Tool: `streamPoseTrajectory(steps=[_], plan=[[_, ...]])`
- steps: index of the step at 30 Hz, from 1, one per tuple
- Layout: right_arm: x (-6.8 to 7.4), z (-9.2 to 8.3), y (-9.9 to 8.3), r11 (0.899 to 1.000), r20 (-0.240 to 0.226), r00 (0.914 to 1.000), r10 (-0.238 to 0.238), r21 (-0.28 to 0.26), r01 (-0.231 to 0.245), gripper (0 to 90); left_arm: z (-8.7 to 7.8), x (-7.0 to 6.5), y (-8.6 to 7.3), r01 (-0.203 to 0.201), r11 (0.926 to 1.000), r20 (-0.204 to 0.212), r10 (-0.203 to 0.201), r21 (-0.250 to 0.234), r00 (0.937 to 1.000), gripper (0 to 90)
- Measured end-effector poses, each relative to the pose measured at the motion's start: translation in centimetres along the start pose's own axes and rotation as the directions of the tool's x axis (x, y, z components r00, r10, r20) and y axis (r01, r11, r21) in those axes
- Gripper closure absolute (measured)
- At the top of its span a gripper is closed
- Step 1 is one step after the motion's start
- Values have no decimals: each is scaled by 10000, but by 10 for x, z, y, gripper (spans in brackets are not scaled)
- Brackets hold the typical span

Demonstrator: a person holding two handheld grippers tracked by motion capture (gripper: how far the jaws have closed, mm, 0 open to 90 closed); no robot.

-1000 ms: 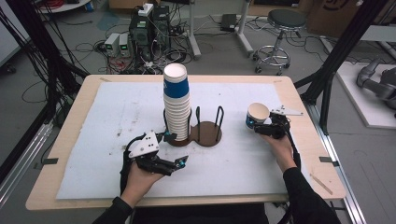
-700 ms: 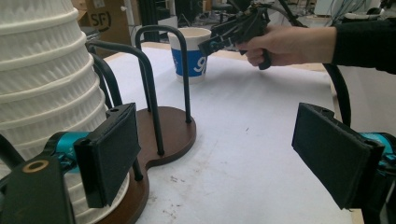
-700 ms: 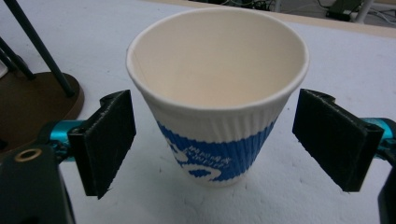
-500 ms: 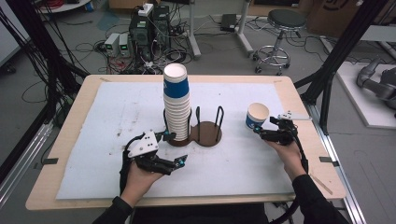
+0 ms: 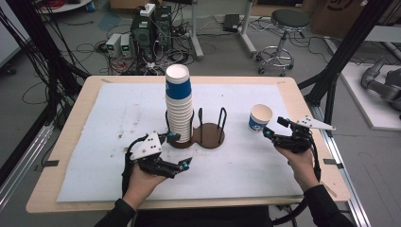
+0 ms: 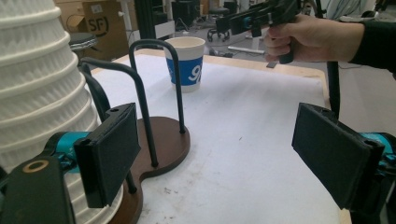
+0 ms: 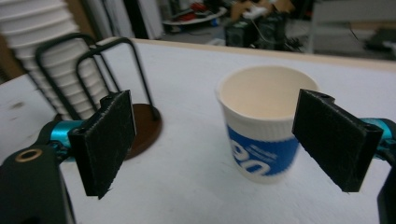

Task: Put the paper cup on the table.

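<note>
We found the single paper cup standing upright on the white mat, well to the right of the wooden cup holder and apart from it. The right gripper sat just beside that cup, its jaws spread wide with nothing pressed between the pads; in the right gripper view the cup stood beyond the jaws, free of both pads, and the picture there was soft, so we could not read the blue print on the cup's band in full. The left gripper lay low near the front of the holder, its jaws also parted and empty. One jaw reached close to the foot of the tall stack of cups, but from the high view we could not tell whether it touched. In the left gripper view the stack was cut off at the top and left edge, so its height was lost there, and the near pad hid part of the holder's base. The person's right hand showed far off, its gripper partly cropped by the upper edge.
</note>
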State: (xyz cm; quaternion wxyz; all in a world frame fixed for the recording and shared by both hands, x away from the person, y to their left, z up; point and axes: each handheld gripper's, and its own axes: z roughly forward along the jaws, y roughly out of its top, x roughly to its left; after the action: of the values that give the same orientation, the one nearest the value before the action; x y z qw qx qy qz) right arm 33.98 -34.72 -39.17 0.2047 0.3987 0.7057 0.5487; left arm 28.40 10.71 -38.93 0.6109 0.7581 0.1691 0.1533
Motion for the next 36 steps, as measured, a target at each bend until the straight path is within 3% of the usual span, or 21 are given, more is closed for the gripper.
streamPoseTrajectory(steps=[2,5,10,12,14,17,21,36], plan=[[7,-2,2,9974,-364,9971,-667,-304,656,138,2,0,3,-7,10000,58,7,-34,10000,151],[17,-3,4,9929,-947,9889,-1143,-425,1107,138,3,1,9,-125,9999,88,126,-99,9999,151],[30,1,6,9890,-1745,9736,-1475,-314,1442,138,1,6,12,-191,9998,31,191,-112,9998,151],[36,0,9,9893,-2081,9673,-1451,-432,1391,138,-3,9,12,-153,9994,-140,149,-310,9998,151],[41,1,10,9871,-2558,9536,-1589,-627,1476,138,-7,11,11,-160,9985,-371,140,-530,9992,151],[49,1,11,9808,-2795,9412,-1901,-974,1692,149,-17,16,11,-453,9968,-816,398,-658,9959,151],[55,3,13,9824,-2851,9410,-1826,-923,1626,149,-30,21,9,-121,9958,-961,33,-910,9954,151],[61,13,14,9828,-2936,9380,-1841,-662,1722,149,-38,21,1,-55,9972,-1101,-27,-744,9939,151]])
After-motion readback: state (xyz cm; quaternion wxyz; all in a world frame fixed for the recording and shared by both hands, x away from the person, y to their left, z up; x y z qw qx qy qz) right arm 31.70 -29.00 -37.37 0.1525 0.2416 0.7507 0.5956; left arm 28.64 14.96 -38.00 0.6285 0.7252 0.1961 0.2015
